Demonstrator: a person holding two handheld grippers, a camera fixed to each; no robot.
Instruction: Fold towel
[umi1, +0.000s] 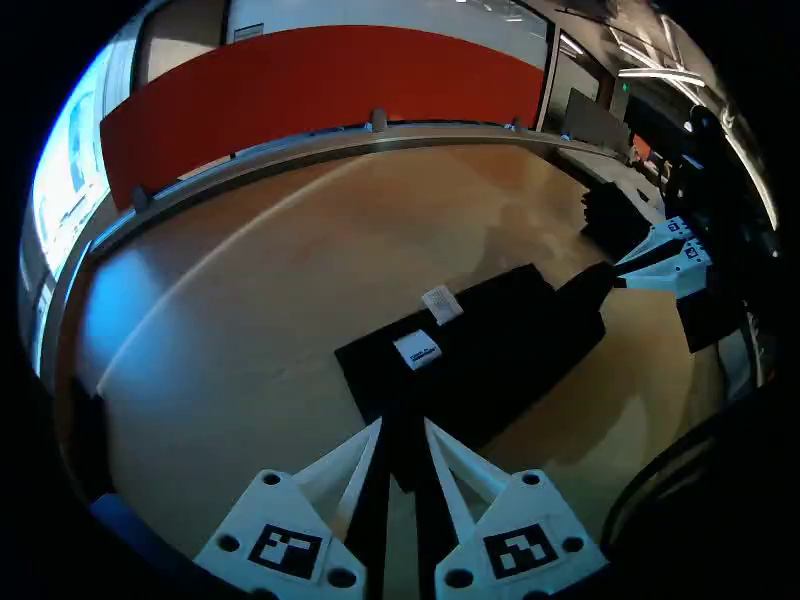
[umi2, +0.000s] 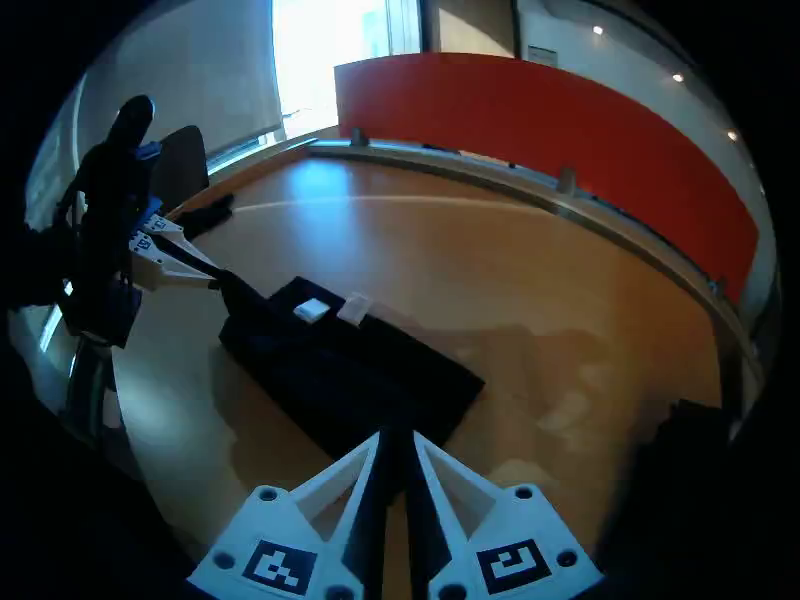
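The black towel (umi1: 500, 345) stretches lengthwise between left gripper (umi1: 403, 440) and right gripper (umi2: 397, 440), each clamped on an end.

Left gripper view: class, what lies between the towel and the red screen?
Bare wooden table, with nothing on it, lies between the towel and the red screen; the left gripper view shows this.

wide bare stretch of tan wooden tabletop (umi1: 250, 330) lies open up to the long red partition panel (umi1: 320, 90), which walls off the far edge. flat black cloth towel (umi1: 480, 350) covers the middle. dark low stack (umi1: 610, 215) sits near a far corner. black chair back (umi2: 185, 160) stands off one side.
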